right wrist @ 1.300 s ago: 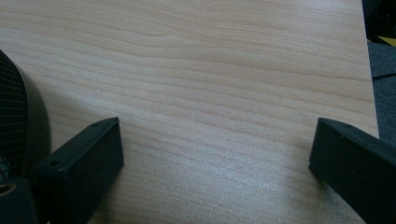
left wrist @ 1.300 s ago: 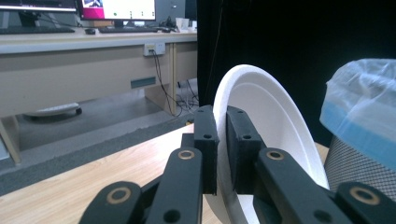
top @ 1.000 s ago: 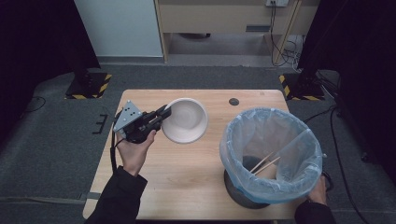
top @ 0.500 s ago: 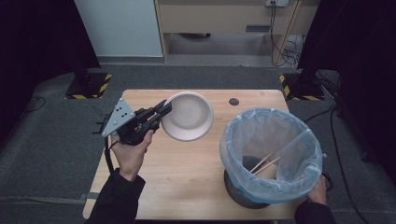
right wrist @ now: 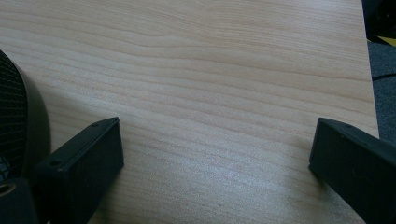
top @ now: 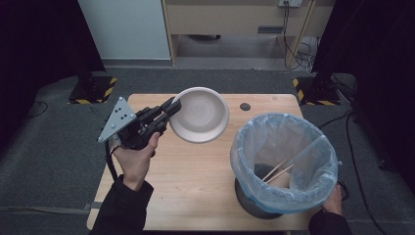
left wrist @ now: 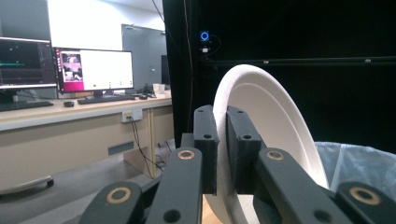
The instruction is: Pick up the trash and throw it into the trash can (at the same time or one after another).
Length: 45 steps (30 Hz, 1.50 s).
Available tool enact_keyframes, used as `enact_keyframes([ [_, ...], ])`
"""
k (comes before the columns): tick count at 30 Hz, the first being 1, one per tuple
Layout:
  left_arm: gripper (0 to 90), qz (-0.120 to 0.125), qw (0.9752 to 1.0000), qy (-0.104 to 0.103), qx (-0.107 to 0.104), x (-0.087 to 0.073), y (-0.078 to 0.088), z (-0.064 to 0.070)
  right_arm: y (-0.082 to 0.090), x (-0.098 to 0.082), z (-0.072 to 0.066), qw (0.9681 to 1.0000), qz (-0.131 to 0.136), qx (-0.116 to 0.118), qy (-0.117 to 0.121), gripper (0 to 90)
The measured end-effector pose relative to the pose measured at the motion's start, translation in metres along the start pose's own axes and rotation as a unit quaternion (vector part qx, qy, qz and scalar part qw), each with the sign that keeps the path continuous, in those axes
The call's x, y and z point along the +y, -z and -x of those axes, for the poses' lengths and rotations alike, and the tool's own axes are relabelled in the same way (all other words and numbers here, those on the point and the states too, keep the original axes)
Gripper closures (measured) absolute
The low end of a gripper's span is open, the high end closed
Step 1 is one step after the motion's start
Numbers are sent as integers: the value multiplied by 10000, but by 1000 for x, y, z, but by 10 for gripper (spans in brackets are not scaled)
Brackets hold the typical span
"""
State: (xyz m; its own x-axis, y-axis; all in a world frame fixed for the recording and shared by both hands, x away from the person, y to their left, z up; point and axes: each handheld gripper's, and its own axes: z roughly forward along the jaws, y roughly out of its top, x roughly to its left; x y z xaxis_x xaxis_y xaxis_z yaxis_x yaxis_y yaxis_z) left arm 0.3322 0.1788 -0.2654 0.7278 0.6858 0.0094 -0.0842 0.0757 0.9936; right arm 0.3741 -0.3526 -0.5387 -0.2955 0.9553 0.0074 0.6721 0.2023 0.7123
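Observation:
A white foam bowl (top: pixel 200 115) hangs tilted above the far middle of the wooden table (top: pixel 195 186). My left gripper (top: pixel 172 107) is shut on its left rim, held by a hand coming from the lower left. In the left gripper view the two jaws of the left gripper (left wrist: pixel 222 119) pinch the bowl (left wrist: pixel 275 121) edge-on. To the right stands a dark bin (top: pixel 254 203) lined with a pale blue bag (top: pixel 313 196); chopsticks (top: pixel 276 171) lie inside. My right gripper (right wrist: pixel 215 140) is open wide, low over the tabletop beside the bin's black mesh wall (right wrist: pixel 11 116).
A hand (top: pixel 335 200) rests behind the bin at the table's near right corner. A small dark round spot (top: pixel 245 106) marks the table's far edge. Beyond the table there are a wooden desk (top: pixel 235 17) and cables on the floor.
The left gripper has carried the bowl up and to the right, toward the bin, and tilted it more. The bin and the right hand have stayed put.

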Motion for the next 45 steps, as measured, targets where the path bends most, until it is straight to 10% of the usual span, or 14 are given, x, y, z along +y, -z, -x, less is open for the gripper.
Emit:
enact_keyframes([
  [16,833,235,9994,-171,-187,29,-11,17,0,0,0,10000,0,0,1,30],
  [45,833,206,9952,-47,-961,24,-71,65,0,0,0,10000,2,1,1,30],
])
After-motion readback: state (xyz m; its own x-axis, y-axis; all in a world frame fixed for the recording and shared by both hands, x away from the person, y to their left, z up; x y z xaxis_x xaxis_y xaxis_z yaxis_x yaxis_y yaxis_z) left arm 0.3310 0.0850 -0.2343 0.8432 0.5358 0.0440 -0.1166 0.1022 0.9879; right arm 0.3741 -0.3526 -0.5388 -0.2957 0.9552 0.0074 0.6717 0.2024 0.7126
